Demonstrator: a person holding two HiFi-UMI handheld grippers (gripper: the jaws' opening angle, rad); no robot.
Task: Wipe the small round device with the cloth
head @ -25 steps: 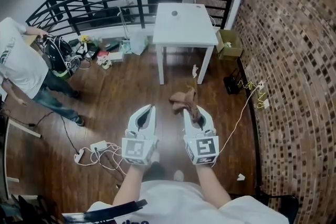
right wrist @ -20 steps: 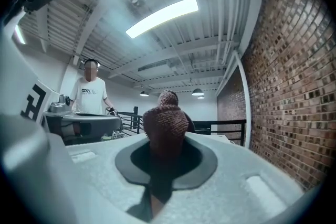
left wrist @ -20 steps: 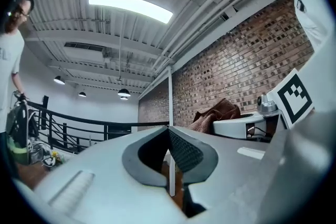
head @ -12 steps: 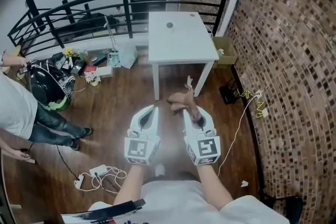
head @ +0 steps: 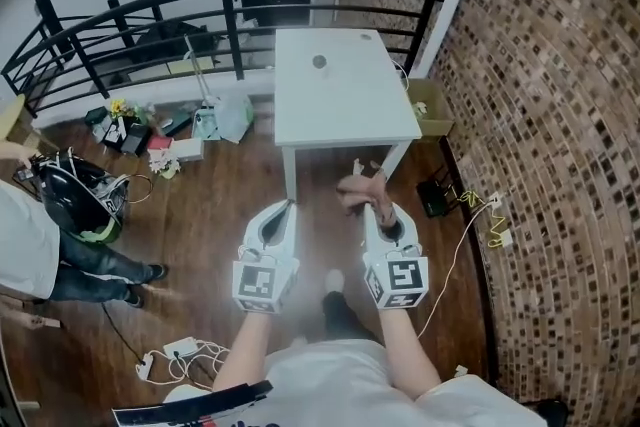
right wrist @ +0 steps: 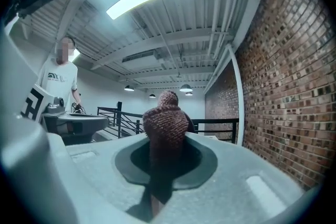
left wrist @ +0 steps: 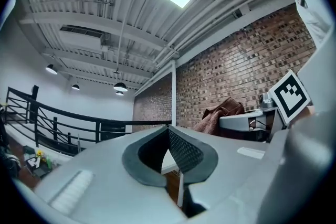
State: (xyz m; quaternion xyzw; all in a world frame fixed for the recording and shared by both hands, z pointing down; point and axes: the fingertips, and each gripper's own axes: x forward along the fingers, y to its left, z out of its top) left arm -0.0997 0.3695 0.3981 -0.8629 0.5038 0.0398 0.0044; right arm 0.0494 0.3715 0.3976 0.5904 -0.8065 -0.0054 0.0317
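Note:
The small round device (head: 319,62) lies on the white table (head: 345,115) ahead, far from both grippers. In the head view my right gripper (head: 378,206) is shut on a brown cloth (head: 361,191) that bunches up beyond its tip, just short of the table's near edge. The right gripper view shows the cloth (right wrist: 167,131) standing up out of the closed jaws. To the left my left gripper (head: 286,209) is shut and holds nothing; in the left gripper view its pads (left wrist: 176,150) meet, and the cloth (left wrist: 219,114) shows on the other gripper.
A black railing (head: 150,20) runs behind the table. A brick wall (head: 560,135) closes the right side. Bags and clutter (head: 150,130) lie on the wood floor at the left, with a person (head: 30,245) at the left edge. Cables and a power strip (head: 175,352) lie near my feet.
The view has moved forward: the table is nearer and larger. Both grippers keep their pose, the cloth still held in the right one. The person has slid toward the left edge.

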